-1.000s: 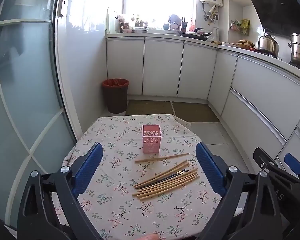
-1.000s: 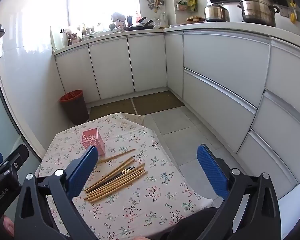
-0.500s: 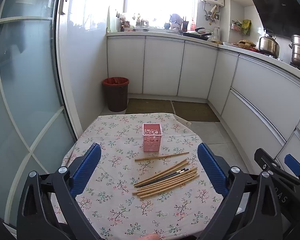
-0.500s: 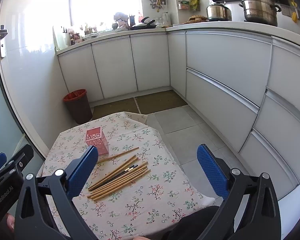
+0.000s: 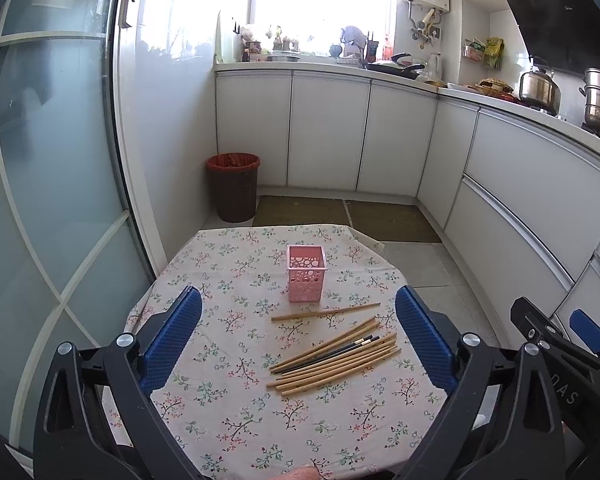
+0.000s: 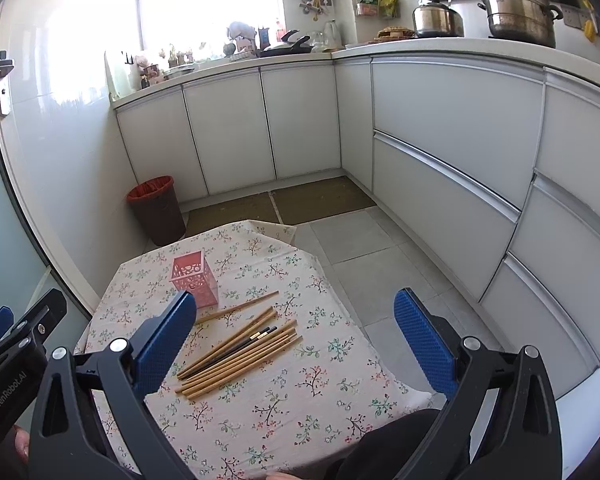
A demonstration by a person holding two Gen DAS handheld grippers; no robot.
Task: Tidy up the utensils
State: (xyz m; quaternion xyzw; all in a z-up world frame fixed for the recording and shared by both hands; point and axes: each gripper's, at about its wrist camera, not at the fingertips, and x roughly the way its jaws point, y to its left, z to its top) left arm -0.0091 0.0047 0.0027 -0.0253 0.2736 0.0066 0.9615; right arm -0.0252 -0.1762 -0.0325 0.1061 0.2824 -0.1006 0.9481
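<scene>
Here the chopsticks (image 5: pixel 332 356) lie in a loose bundle on the bench (image 5: pixel 228 400), most of them bamboo-coloured with a dark pair among them, all slanting roughly the same way. One single chopstick (image 5: pixel 326 312) lies apart from the bundle, between it and the pink holder (image 5: pixel 306 268), which stands upright near the middle of the bench with nothing showing above its rim. A floral cloth covers the bench top. The left gripper (image 5: pixel 298 340) hovers above the near side of the bench, its blue-padded fingers (image 5: pixel 174 336) spread wide with nothing between them. The right gripper (image 6: pixel 296 340) is likewise held above the bench edge, its fingers (image 6: pixel 424 340) wide apart and holding nothing; in its view the bundle (image 6: pixel 240 348) sits just beside the left pad. Beyond the bench, a brown waste bin (image 5: pixel 233 186) with a red liner stands on the floor against white cabinets (image 5: pixel 328 132), and steel pots (image 6: pixel 516 10) sit on the kitchen worktop.
</scene>
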